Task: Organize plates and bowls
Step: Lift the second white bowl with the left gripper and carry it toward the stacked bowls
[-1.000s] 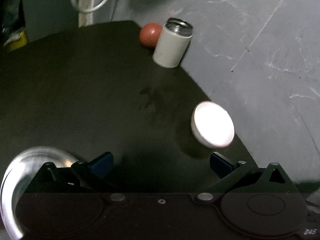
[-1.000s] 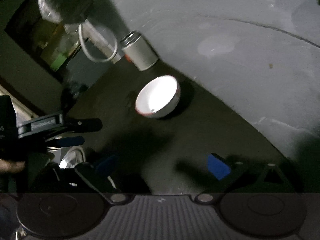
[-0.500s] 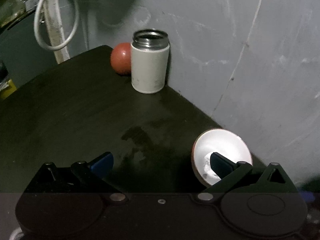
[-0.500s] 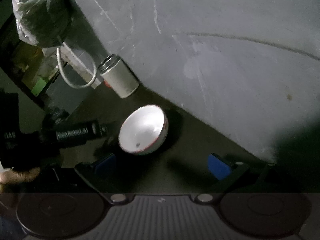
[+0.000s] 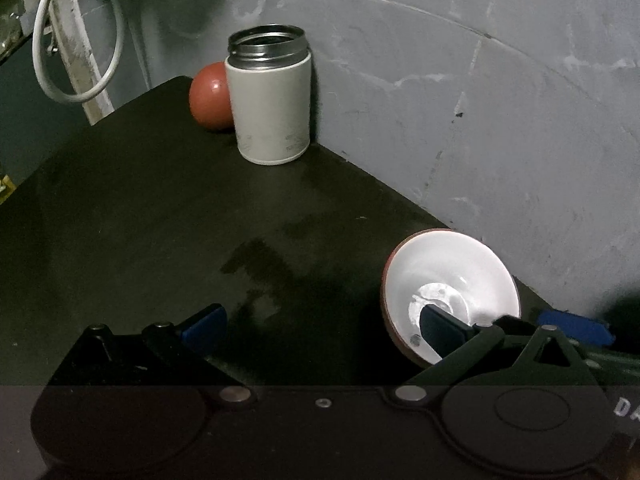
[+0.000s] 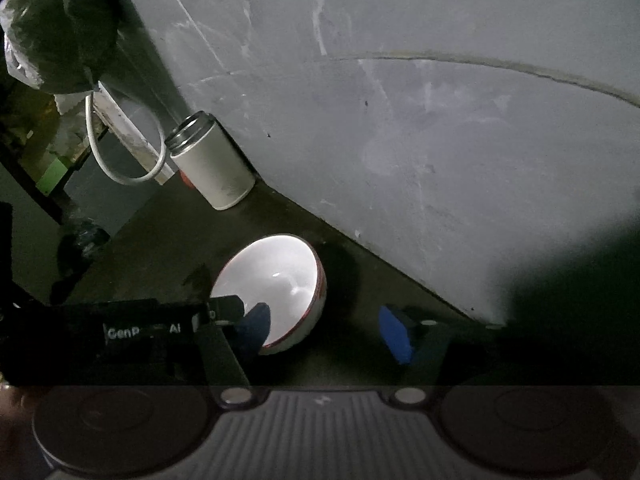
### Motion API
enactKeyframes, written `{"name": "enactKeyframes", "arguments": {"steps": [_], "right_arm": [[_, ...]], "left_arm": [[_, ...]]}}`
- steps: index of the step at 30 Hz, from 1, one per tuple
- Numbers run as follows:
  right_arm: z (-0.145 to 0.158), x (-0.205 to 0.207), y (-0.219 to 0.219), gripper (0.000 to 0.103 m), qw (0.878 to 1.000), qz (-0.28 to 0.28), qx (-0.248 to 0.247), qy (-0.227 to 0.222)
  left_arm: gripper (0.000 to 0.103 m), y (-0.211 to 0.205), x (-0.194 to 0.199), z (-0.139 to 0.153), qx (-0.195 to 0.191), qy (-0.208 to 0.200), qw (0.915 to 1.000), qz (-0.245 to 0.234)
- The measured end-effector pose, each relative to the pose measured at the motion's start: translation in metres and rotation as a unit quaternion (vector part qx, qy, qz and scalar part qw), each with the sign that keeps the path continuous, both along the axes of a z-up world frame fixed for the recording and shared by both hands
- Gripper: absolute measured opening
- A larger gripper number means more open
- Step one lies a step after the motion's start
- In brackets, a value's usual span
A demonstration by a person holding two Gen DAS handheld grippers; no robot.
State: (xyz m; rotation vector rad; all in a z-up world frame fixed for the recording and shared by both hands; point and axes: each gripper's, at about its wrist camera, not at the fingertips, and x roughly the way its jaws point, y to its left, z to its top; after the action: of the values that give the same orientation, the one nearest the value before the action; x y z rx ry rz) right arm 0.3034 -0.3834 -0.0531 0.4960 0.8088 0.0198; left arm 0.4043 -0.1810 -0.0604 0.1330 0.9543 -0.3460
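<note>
A white bowl with a red rim (image 5: 452, 280) sits on the dark table (image 5: 140, 208) close to the grey wall. My left gripper (image 5: 322, 326) is open, and its right pad (image 5: 440, 328) hangs over the bowl's inside near the front rim. In the right wrist view the same bowl (image 6: 276, 276) lies just ahead of my right gripper (image 6: 326, 334). That gripper is open, with one pad over the bowl's inside and the other outside its right wall. The left gripper's black body (image 6: 140, 328) reaches in from the left.
A white canister with a steel mouth (image 5: 270, 108) stands at the table's far corner against the wall (image 5: 480, 120), with a red ball (image 5: 208, 96) behind it. A white cable loop (image 5: 76, 40) hangs past the table's far left edge. A plastic bag (image 6: 56, 28) hangs high on the left.
Both grippers have closed in on the bowl. The left one swung away from a shiny metal dish at its lower left. The right gripper's jaws have narrowed around the bowl's wall.
</note>
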Motion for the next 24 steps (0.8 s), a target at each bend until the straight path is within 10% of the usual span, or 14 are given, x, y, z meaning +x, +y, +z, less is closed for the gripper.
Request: {"name": "enactKeyframes", "arguments": {"steps": [7,24], "right_arm": [[-0.005,0.005,-0.002,0.043,1.000,-0.002,0.011,0.007],[-0.009,0.012,0.006,0.023,1.000,0.010,0.023,0.008]], "left_arm": [[0.093,-0.005,-0.002,0.000,0.008,-0.003,1.0000,-0.005],[0.015,-0.011,-0.004,-0.003,-0.068,0.034,0.9967,-0.029]]}}
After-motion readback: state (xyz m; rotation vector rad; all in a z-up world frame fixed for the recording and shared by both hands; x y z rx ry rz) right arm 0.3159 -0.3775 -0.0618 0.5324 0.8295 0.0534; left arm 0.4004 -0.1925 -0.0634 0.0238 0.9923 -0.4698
